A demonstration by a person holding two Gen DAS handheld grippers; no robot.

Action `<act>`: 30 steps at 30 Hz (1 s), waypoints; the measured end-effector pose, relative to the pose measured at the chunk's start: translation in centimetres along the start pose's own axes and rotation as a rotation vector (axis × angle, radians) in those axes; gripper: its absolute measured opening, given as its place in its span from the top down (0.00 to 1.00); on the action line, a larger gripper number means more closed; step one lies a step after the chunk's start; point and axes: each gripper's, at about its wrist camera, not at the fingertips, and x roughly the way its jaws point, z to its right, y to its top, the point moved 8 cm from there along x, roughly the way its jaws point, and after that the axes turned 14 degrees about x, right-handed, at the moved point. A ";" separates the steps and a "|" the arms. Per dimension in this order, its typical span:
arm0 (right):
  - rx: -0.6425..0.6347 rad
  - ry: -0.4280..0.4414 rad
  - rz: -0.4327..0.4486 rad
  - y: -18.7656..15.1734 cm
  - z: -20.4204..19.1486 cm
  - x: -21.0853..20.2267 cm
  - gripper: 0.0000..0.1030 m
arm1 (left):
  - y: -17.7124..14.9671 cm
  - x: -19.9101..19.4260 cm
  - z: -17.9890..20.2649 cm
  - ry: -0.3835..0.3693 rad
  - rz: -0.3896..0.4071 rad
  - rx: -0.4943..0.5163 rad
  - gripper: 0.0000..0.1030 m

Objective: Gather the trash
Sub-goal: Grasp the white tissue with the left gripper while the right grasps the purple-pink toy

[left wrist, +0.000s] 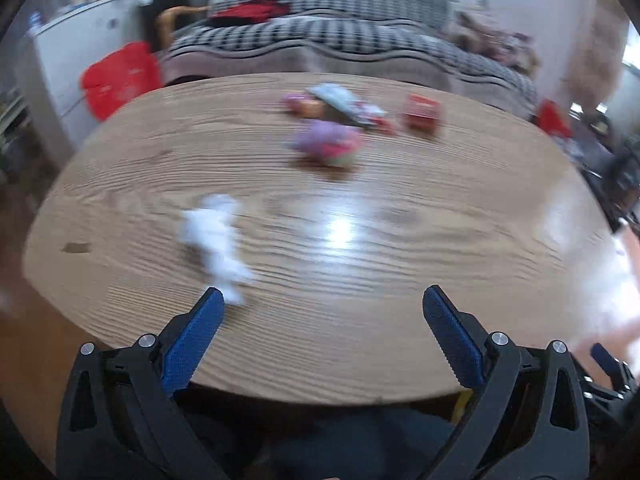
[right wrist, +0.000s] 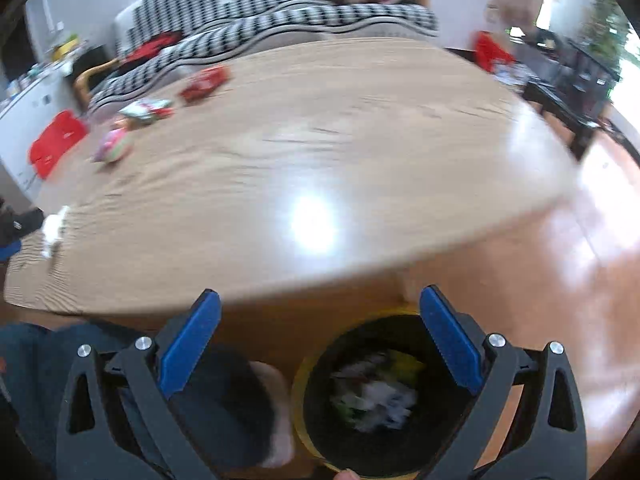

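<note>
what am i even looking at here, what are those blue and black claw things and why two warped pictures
Those claws are hand-held grippers: a person carries one in each hand, and a wide-angle camera on each looks out along its two blue-padded fingers, hence the warping. One picture is from the left gripper, the other from the right gripper. Both are open and hold nothing. The left view looks across a wooden table with a crumpled white tissue, a purple and pink wrapper, a pale wrapper and a small red box, all blurred. The right view hangs over a black bin on the floor, already holding trash.
</note>
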 end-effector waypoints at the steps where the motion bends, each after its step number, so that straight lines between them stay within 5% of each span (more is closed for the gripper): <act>1: -0.008 0.020 -0.015 0.1 -1.5 0.8 0.07 | 0.1 0.3 -1.2 0.004 -0.010 -0.014 0.06; 6: -0.186 0.073 -0.086 0.5 -10.9 4.5 0.07 | -0.8 3.3 -5.3 0.014 -0.074 -0.066 0.06; 15: -0.447 -0.007 -0.091 2.4 -18.1 9.7 0.06 | -1.0 8.7 -8.3 0.008 -0.145 -0.030 0.06; 26: -0.515 0.144 -0.108 5.7 -25.8 14.6 0.05 | 1.0 10.5 -11.4 0.031 0.003 0.019 0.06; 30: -0.559 0.168 -0.123 6.3 -28.5 16.1 0.05 | 1.5 10.7 -11.2 -0.002 -0.046 0.050 0.06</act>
